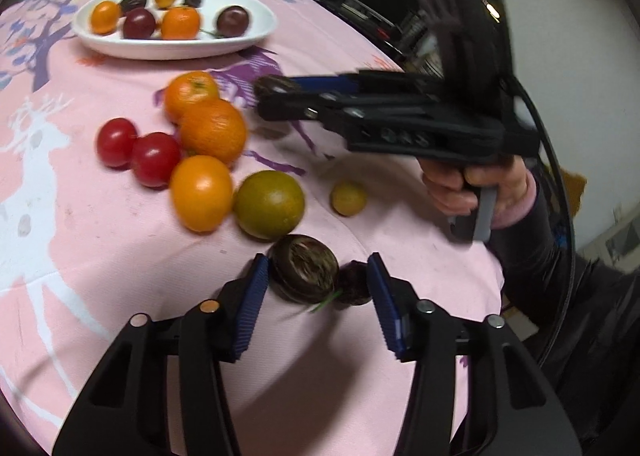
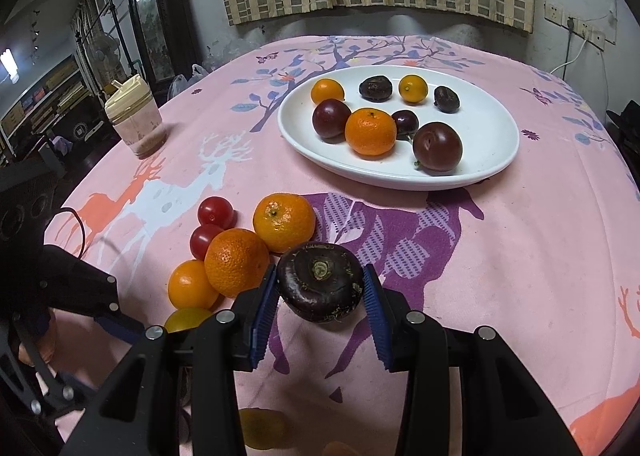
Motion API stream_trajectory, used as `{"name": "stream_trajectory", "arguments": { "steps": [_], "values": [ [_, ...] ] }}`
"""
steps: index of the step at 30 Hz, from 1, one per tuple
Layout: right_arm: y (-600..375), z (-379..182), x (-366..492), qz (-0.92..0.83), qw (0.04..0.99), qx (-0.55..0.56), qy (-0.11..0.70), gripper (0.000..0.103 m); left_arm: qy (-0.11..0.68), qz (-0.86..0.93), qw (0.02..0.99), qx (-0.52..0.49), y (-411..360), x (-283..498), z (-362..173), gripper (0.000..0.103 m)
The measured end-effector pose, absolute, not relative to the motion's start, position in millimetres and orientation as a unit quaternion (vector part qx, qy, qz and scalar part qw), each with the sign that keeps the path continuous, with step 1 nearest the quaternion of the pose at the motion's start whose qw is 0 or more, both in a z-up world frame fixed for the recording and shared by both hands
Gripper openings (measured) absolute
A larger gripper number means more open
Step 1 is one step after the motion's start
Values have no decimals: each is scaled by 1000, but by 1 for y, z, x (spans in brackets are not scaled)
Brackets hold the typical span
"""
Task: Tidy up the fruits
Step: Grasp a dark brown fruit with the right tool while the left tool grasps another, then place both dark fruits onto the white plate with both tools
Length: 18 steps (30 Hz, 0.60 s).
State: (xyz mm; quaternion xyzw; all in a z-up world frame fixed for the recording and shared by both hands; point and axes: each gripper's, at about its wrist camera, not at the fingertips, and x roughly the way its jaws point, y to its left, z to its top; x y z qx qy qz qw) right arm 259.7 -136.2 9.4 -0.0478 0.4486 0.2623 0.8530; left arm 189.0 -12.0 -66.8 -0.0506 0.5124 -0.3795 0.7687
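Observation:
My right gripper (image 2: 320, 290) is shut on a dark purple water chestnut (image 2: 320, 282) and holds it above the pink tablecloth; it also shows in the left wrist view (image 1: 266, 94). My left gripper (image 1: 318, 284) is open around a dark chestnut (image 1: 304, 268) on the cloth, with a smaller dark fruit (image 1: 354, 282) beside its right finger. A white oval plate (image 2: 492, 160) holds several oranges, plums and dark fruits. Loose oranges (image 2: 236, 266), two red tomatoes (image 2: 215, 211) and a green-brown fruit (image 1: 269, 203) lie in a cluster.
A lidded jar (image 2: 136, 118) stands at the table's far left. A small yellow-green fruit (image 1: 348, 198) lies apart to the right of the cluster. The table edge is near on the right in the left wrist view. Curtains and shelves stand beyond the table.

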Motion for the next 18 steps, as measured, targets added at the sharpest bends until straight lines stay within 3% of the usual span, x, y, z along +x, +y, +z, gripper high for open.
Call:
{"name": "stream_trajectory", "arguments": {
  "steps": [2,5,13,18],
  "values": [
    [-136,10,259,263,853,-48,449,42,523,-364,768,-62,-9,193,-72,35],
    [-135,9,259,263,852,-48,450,42,525,-360,769,-59,-11,194,-73,35],
    [-135,13,256,264,856,-50,442,42,477,-330,810,81,-48,160,-68,34],
    [-136,16,255,263,859,-52,437,42,471,-320,818,85,-49,159,-67,34]
  ]
}}
